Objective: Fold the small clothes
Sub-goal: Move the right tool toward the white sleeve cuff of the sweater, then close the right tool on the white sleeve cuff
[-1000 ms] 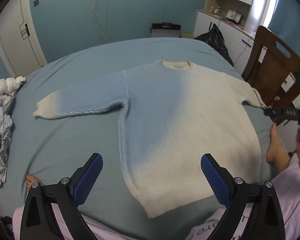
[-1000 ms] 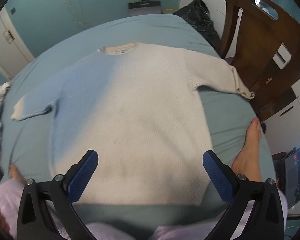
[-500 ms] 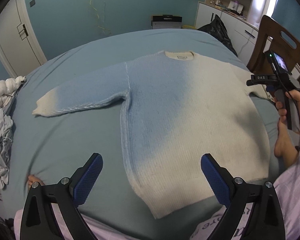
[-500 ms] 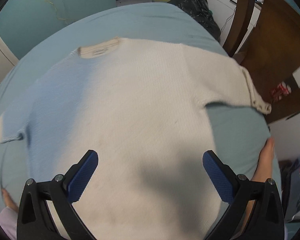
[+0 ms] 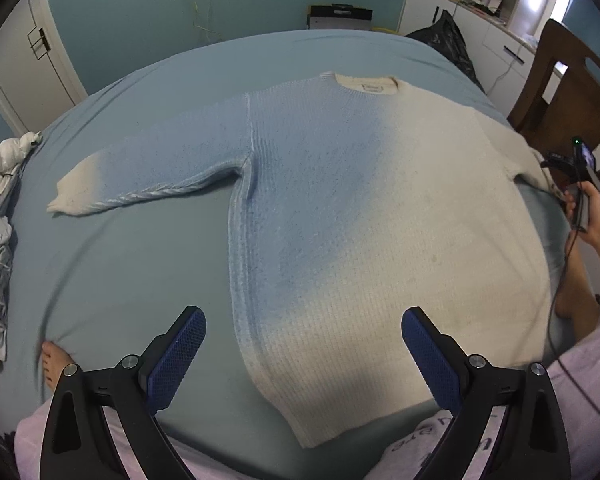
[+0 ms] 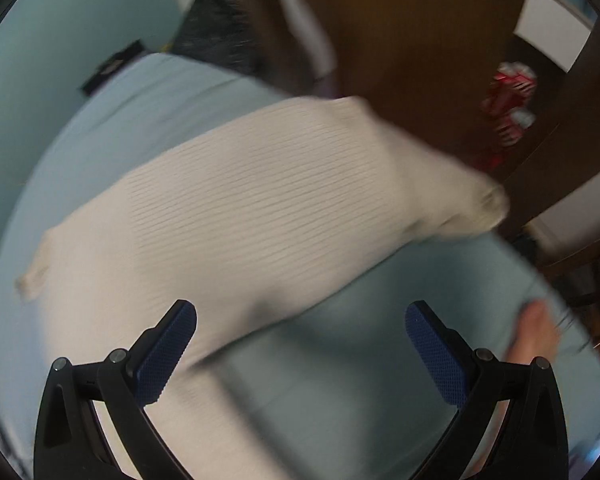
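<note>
Left wrist view: a knitted sweater (image 5: 340,216) lay flat and face up on the bed (image 5: 120,264), neck opening at the far side, hem nearest you. It faded from pale blue on one half to cream on the other. One sleeve (image 5: 148,184) stretched straight out from the sweater body across the bare sheet. Your left gripper (image 5: 304,356) hovered above the hem, its jaws wide apart and holding nothing; one blue pad sat over the sheet just beside the sweater, the other over the cream part. At the sweater's far side your other hand (image 5: 588,216) held the second tool near the opposite cuff. A wooden chair (image 5: 572,92) stood beyond that cuff.

Right wrist view: the picture was blurred by motion. Your right gripper (image 6: 300,344) was also spread open and empty, poised over the cream sleeve (image 6: 340,184), which ran from the sweater body toward the chair. Its cuff (image 6: 488,204) ended at the bed's edge beside the chair. A bare foot (image 6: 536,332) showed near the pad farther from the sweater.

The knit looked soft, thick and limp, so it would likely sag and stretch when lifted and drag a little on the sheet. The cuff seemed the best place to pinch, since its ribbed edge gives the pads something firm to bite.
</note>
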Tool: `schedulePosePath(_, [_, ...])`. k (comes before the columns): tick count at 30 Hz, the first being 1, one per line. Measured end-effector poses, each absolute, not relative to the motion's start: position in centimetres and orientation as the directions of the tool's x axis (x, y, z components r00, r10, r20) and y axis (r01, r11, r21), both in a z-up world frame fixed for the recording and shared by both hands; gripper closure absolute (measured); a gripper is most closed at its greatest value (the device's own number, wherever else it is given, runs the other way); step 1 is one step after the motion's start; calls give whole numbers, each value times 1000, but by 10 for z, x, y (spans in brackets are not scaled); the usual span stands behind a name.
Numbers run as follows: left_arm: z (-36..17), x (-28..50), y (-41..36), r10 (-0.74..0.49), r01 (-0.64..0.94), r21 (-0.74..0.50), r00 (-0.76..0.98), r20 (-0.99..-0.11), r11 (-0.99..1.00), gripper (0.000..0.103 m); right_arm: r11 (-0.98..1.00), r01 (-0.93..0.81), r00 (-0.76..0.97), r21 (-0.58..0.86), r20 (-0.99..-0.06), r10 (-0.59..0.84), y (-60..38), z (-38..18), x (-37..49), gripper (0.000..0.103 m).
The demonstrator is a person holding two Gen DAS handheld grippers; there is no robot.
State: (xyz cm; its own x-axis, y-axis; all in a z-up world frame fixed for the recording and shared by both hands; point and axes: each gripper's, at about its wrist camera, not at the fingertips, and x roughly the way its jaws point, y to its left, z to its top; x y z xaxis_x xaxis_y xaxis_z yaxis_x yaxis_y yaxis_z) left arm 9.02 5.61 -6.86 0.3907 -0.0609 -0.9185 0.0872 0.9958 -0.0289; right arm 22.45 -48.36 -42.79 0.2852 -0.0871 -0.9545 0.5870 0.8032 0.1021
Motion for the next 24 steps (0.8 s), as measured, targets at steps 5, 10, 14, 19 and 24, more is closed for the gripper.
schedulePosePath(5, [-84, 96, 51, -44, 84, -15, 356, -934, 996, 4, 811, 585, 278, -29, -931, -235, -532, -426, 231, 1])
schedulePosePath(10, [-93, 92, 40, 30, 120, 77, 346, -938, 990, 4, 840, 506, 189, -194, -926, -327, -535, -449, 258, 1])
schedulePosePath(14, [-92, 89, 34, 48, 161, 115, 373, -927, 980, 4, 855, 487, 253, -180, -908, -335, -524, -433, 262, 42])
schedulePosePath(19, [-88, 91, 34, 43, 160, 110, 374, -927, 981, 4, 872, 429, 246, -237, -898, -365, -510, -407, 270, 99])
schedulePosePath(24, [-76, 92, 42, 11, 143, 73, 393, -919, 987, 4, 863, 466, 355, -195, -852, -385, -490, -344, 266, 100])
